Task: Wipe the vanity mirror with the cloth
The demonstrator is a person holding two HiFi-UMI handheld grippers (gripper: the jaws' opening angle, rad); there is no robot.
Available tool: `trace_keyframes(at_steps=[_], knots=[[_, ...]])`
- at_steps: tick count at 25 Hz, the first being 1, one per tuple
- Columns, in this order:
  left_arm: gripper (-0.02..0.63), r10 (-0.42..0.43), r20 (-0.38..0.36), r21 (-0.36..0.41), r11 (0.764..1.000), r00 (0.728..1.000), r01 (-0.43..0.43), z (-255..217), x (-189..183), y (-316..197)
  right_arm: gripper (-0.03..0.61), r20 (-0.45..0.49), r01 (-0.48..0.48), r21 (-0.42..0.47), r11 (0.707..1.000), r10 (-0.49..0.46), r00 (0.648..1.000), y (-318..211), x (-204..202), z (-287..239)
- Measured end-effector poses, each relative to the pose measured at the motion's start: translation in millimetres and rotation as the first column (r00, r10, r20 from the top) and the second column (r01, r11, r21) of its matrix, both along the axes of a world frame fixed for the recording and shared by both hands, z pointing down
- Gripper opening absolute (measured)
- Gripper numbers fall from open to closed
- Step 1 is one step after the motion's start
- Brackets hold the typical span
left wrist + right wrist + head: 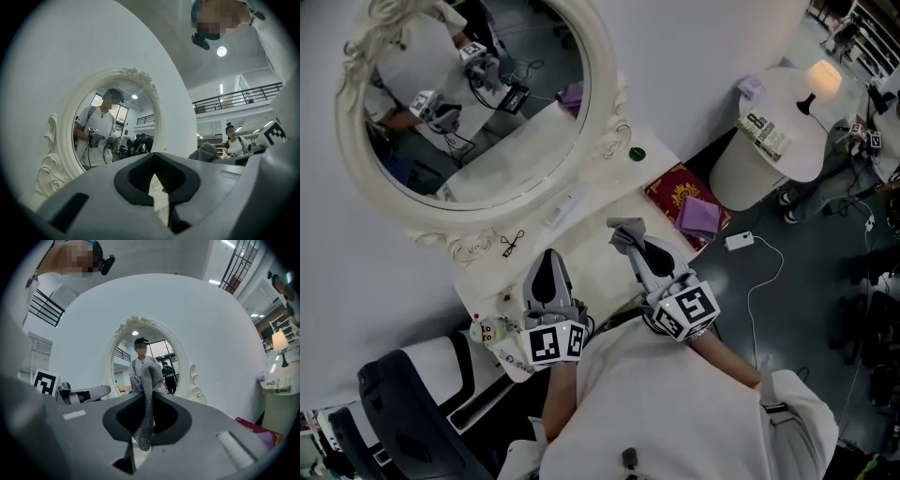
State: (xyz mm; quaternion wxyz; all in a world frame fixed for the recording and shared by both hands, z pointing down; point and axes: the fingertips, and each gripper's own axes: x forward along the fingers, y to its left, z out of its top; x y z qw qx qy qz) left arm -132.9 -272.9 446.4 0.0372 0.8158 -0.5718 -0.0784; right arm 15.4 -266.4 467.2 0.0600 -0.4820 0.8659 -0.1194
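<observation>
Cloth (626, 234) before mirror (478, 94), over table (592, 255)

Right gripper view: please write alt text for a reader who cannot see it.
The right gripper has its tongs shut on a grey cloth that stands up between them. Behind, an oval vanity mirror in an ornate white frame faces the camera.

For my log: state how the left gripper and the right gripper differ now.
The right gripper is shut on the grey cloth; the left gripper is shut on nothing. The right gripper angles leftward towards the mirror; the left gripper points straight ahead. Both face the mirror.
</observation>
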Motion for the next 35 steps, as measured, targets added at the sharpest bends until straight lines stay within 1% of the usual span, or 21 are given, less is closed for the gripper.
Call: trace_keyframes(at_steps=[4,8,12,15,19,22,28,35], knots=[[0.003,-0.004,-0.002,0.014,1.000,1.000,0.004,-5,-14,-12,0.032,-0.019,0.005,0.017,1.000,-0.005,1.000,-11,-17,-5],[0.003,-0.029,0.009,0.021,0.999,1.000,0.029,-15,-33,-28,0.032,-0.026,0.007,0.033,0.999,-0.006,1.000,-26,-27,-17],[0.003,-0.045,0.019,0.063,0.997,0.999,0.044,-39,-46,-50,0.032,-0.035,0.031,0.096,0.995,-0.027,0.999,-54,-36,-47],[0.003,-0.039,0.018,0.074,0.997,0.999,0.037,-58,-49,-59,0.032,-0.032,0.062,0.130,0.990,-0.058,0.998,-78,-46,-74],[0.003,-0.068,0.034,0.106,0.992,0.997,0.064,-87,-66,-68,0.032,-0.032,0.105,0.196,0.975,-0.100,0.994,-107,-70,-119],[0.003,-0.083,0.028,0.104,0.991,0.996,0.080,-105,-81,-72,0.032,-0.044,0.131,0.242,0.961,-0.124,0.991,-120,-93,-151],[0.003,-0.101,0.081,0.096,0.991,0.992,0.093,-128,-101,-79,0.032,-0.083,0.207,0.254,0.945,-0.192,0.978,-145,-138,-192],[0.003,-0.136,0.073,0.081,0.988,0.988,0.130,-139,-113,-77,0.032,-0.099,0.262,0.327,0.908,-0.243,0.965,-173,-170,-254]])
